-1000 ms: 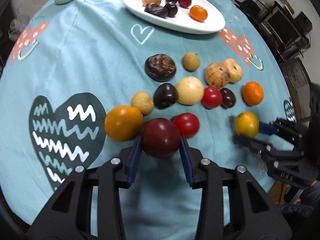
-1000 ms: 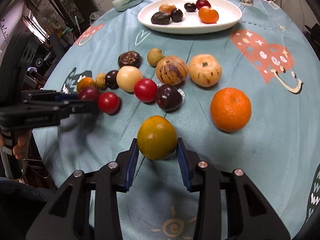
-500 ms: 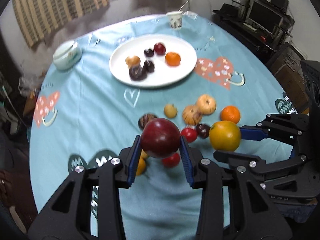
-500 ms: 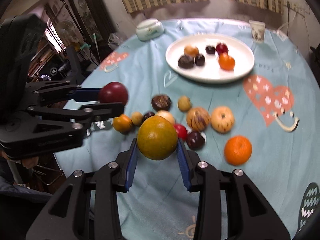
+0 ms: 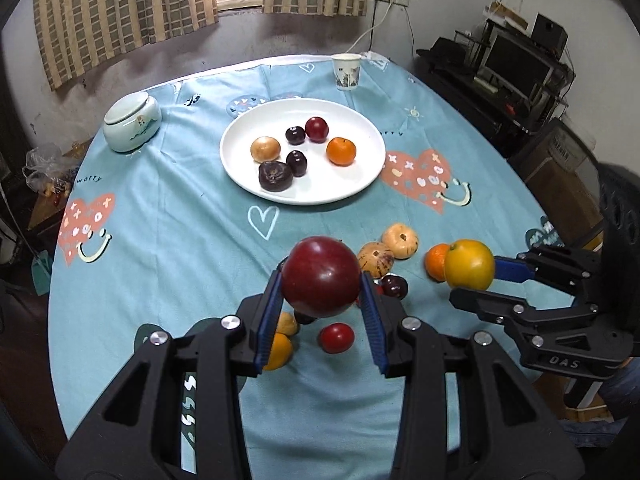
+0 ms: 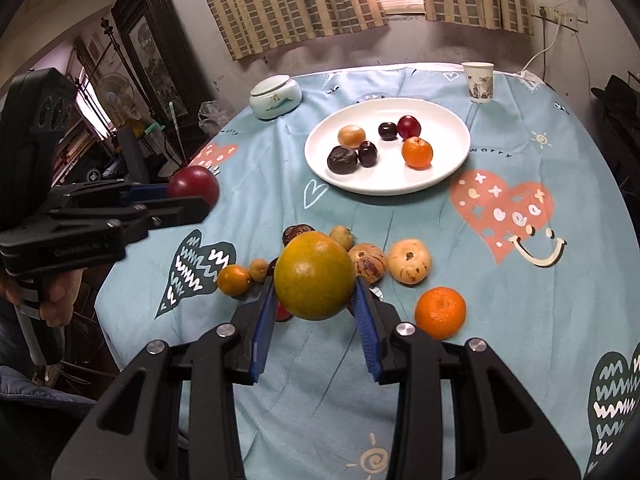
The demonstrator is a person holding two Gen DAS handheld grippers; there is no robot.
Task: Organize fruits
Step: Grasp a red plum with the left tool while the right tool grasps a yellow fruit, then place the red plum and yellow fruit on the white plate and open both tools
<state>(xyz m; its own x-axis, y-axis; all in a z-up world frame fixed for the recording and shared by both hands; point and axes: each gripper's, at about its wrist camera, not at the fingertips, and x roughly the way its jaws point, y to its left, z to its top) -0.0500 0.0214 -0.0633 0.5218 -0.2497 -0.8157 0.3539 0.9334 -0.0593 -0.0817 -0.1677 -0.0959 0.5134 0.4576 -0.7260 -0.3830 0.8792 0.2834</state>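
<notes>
Six fruits sit on the plate [image 5: 372, 184], maybe ten remain loose on the tablecloth [image 5: 168, 248], and I've got my left gripper [image 5: 320, 312] clamped on a red plum [image 5: 320, 276] and right gripper [image 6: 316, 316] on a yellow orange [image 6: 314, 276], both in the air.

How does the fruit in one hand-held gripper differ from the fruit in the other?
The dark red fruit in the left hand-held gripper is deep maroon and glossy; the yellow-orange fruit in the right hand-held gripper is yellow-orange with a greenish tinge and a duller skin. Both are round, clamped between blue pads and lifted off the tablecloth.
</notes>
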